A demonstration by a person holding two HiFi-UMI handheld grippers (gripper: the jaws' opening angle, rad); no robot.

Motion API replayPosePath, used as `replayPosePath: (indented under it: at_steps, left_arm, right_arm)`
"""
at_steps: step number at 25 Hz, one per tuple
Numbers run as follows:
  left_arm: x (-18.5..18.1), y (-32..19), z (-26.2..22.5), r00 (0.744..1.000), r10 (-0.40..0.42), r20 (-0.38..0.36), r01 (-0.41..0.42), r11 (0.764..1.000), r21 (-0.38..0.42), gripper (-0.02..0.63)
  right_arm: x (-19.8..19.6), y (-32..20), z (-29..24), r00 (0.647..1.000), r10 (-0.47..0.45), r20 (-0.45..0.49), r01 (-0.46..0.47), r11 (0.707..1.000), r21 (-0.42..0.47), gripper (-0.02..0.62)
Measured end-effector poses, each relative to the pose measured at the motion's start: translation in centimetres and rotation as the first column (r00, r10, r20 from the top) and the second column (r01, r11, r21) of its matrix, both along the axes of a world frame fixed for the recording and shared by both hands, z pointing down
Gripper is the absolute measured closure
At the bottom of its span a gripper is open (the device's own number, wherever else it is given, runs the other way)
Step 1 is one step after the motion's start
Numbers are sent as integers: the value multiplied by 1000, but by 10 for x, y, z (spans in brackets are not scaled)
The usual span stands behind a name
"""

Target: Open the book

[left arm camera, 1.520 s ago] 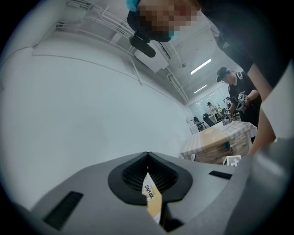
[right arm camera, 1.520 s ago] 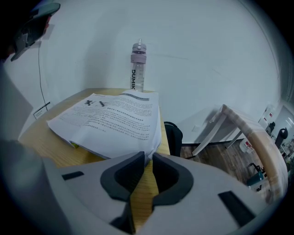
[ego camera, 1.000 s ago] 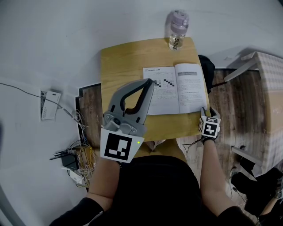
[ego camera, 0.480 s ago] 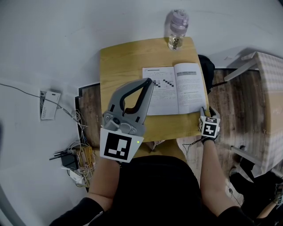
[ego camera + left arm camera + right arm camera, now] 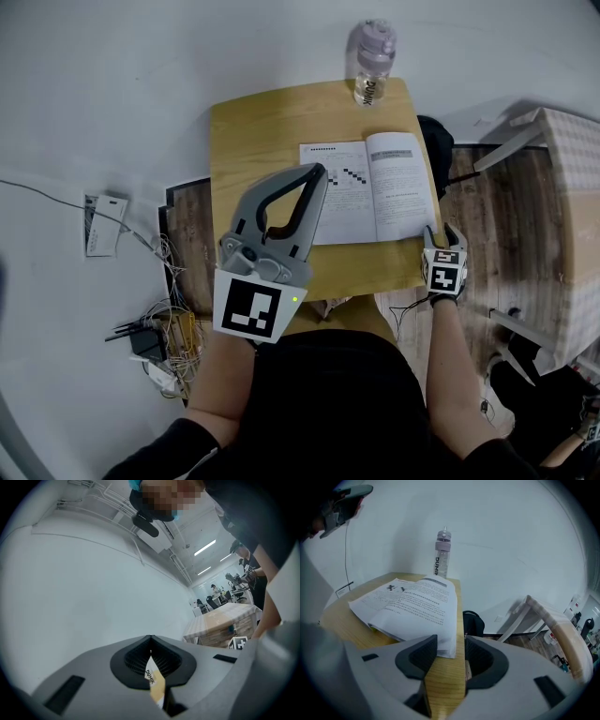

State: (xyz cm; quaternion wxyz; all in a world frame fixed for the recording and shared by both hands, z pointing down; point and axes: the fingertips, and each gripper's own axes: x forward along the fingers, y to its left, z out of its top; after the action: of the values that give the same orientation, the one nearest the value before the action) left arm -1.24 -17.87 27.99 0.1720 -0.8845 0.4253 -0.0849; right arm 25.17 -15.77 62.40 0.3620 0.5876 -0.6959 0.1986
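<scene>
book open, right claw spread at its corner

right claw (image 5: 450, 645), jaws just been opening, pinches nothing; the white open paper book (image 5: 367, 190) lies just ahead, on the right of the yellow wooden surface (image 5: 253, 131). left claw (image 5: 317, 172) is pressed together. a careless pull-back could snag a page, and the right edge is close. bare room lies left.

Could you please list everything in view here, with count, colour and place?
table: one, light wood, centre.
book: one, white pages, lying open on the table's right half.
bottle: one, clear with a pale cap, upright at the table's far edge.
bag: one, black, beside the table's right edge.
cables: a tangle, mixed colours, floor at left.
left gripper: one, grey, shut, raised over the table's near left.
right gripper: one, grey, at the book's near right corner; jaws have just been opening, nothing pressed between them.
</scene>
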Motion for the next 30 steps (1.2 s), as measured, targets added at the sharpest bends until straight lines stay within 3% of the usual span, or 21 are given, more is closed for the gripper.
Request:
replayPosePath:
  at_steps: [15, 22, 30]
  left_arm:
    - [12, 6, -8, 1000, 11, -9, -11, 1000, 17, 597]
    - [13, 11, -18, 1000, 2, -20, -1, 999, 34, 597]
    - [9, 20, -23, 1000, -21, -8, 21, 999, 48, 597]
  right_arm:
    - [-20, -21, -82, 997, -77, 10, 74, 979, 192, 403]
    - [-30, -29, -139, 992, -127, 1, 120, 944, 307, 403]
    - [-54, -30, -202, 978, -210, -5, 192, 880, 435, 403]
